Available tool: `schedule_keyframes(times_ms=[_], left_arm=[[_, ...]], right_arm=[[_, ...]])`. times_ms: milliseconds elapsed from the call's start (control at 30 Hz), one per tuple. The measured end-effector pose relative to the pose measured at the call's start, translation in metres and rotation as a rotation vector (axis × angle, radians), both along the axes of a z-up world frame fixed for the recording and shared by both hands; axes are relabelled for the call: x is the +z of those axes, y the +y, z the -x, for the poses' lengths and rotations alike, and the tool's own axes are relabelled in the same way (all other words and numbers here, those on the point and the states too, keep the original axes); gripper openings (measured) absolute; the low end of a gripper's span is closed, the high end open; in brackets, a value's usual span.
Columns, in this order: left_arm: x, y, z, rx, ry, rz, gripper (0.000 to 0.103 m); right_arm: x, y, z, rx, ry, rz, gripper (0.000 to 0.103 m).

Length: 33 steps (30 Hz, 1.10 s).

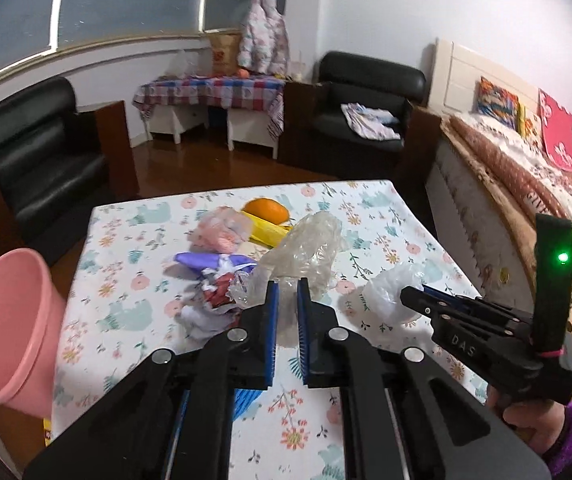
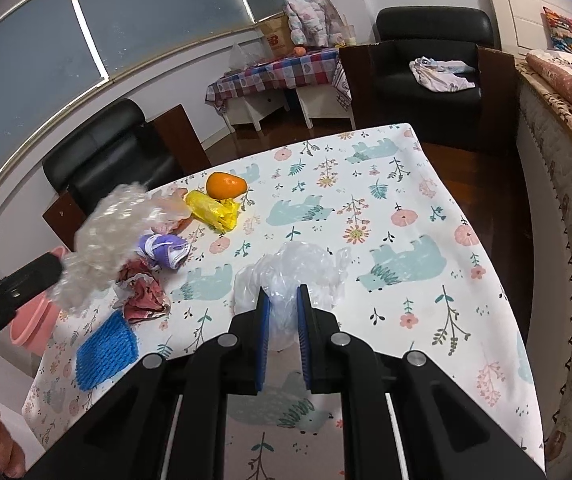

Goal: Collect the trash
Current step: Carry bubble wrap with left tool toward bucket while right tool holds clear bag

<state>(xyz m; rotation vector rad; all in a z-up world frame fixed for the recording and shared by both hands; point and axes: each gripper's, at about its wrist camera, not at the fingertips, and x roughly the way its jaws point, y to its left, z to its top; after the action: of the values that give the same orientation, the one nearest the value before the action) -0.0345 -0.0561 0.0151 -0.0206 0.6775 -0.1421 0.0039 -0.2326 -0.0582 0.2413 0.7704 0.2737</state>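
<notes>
The left gripper (image 1: 286,286) clamps a crumpled clear wrapper (image 1: 310,246) above the table (image 2: 426,184). The right gripper (image 2: 283,294) pinches a white bag (image 2: 298,268) beside 1 orange (image 2: 226,185).

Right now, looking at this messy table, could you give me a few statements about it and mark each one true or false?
1. The left gripper has its fingers closed on a crumpled clear plastic wrap. True.
2. The right gripper holds nothing. False: its fingers pinch a thin white plastic bag.
3. An orange sits on the flowered tablecloth beside a yellow bag. True.
4. The pink bin stands in the middle of the table. False: it is off the table's left edge.
5. A blue knitted piece lies near the table's edge. True.
</notes>
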Motion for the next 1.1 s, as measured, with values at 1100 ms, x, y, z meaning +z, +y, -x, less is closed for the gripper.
schedule_keyframes(times_ms=[1100], left_arm=[[0.009, 0.052, 0.077, 0.231, -0.069, 0.050, 0.009]], right_arm=[[0.006, 0.009, 0.014, 0.049, -0.049, 0.058, 0.012]])
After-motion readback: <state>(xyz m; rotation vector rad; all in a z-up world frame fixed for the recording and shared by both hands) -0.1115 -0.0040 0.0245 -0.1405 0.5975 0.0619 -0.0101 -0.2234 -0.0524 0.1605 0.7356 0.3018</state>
